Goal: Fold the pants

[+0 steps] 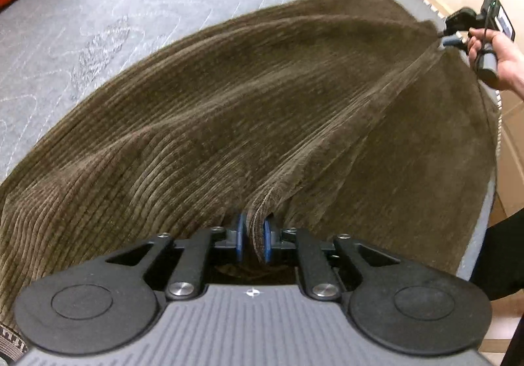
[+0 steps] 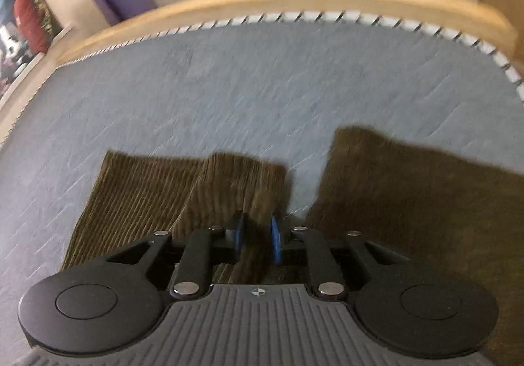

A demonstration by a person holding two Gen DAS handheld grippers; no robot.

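A fold of the brown corduroy pants [image 1: 229, 123] was clamped by the left gripper [image 1: 254, 240] at lower centre; another edge was clamped by the right gripper [image 2: 258, 240] over the grey mattress [image 2: 262, 81].

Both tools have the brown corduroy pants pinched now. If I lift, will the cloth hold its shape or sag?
The pants will probably sag: a ridge runs from the left tool to the right tool, cloth draping either side. The thick corduroy looks fairly heavy. On the mattress the legs should drag.
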